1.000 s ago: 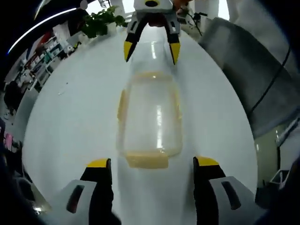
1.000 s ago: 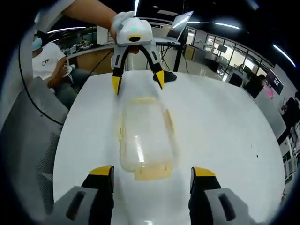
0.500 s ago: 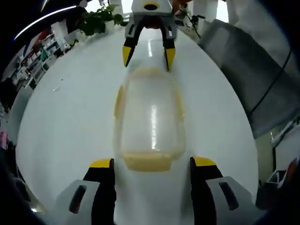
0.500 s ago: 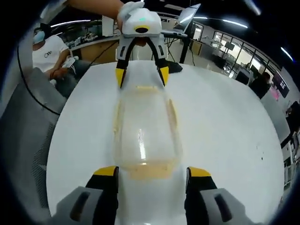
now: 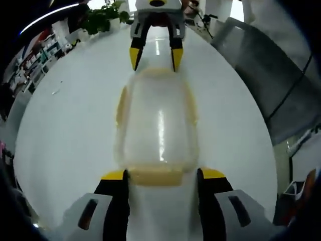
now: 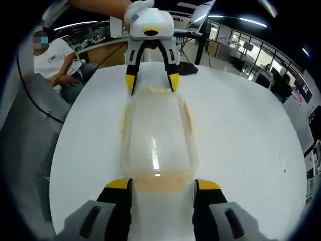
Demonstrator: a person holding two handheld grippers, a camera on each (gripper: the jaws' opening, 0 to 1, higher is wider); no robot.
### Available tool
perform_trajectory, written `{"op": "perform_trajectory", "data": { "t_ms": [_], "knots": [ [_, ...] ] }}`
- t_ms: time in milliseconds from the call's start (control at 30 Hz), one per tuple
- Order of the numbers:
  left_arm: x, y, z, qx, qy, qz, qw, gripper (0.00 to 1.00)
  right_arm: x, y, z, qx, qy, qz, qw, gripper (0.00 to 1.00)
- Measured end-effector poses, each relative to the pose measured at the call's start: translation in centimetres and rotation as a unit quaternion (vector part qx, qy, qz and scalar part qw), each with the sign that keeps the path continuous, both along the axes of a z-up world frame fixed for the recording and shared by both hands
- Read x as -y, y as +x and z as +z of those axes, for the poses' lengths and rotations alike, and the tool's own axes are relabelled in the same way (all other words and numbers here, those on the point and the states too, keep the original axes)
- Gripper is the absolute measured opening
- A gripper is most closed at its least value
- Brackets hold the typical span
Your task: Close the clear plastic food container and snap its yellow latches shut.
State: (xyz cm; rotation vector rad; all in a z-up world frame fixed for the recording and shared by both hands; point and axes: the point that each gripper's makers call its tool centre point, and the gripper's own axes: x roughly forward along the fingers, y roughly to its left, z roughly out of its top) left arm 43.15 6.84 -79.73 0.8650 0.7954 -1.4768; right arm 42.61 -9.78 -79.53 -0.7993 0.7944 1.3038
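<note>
The clear container (image 5: 156,125) lay lengthwise at the centre of the white table (image 5: 60,125), its lid seemingly down, though the latches' seating could not be judged. The left gripper (image 5: 160,175) stood at 6 o'clock, jaws apart and flanking the near yellow latch (image 5: 156,175). The right gripper (image 5: 155,51) stood at 12, jaws parted around the far end.

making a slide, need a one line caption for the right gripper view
Clear food container on a white table, an open tool at each end: right near, left far.
</note>
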Motion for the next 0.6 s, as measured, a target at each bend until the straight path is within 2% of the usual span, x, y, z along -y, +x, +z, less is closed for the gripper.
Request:
{"op": "perform_trajectory", "data": {
  "t_ms": [133,267,467,600],
  "knots": [
    [0.07,0.19,-0.03,0.003,-0.001,0.0,1.0,0.5,-0.1,-0.02,-0.09,-0.002,0.003,0.003,1.0,0.4],
    [0.05,0.32,0.14,0.001,-0.003,0.005,1.0,0.38,-0.46,-0.3,-0.47,-0.008,-0.003,0.012,0.9999,0.37],
    [-0.04,0.24,0.02,0.005,0.0,0.007,1.0,0.38,-0.42,-0.43,-0.49,-0.013,-0.011,0.022,0.9996,0.37],
    [0.03,0.15,-0.07,0.01,0.014,0.009,0.9998,0.38,-0.7,-0.63,-0.65,-0.015,-0.026,0.029,0.9991,0.37]
  ]
}}
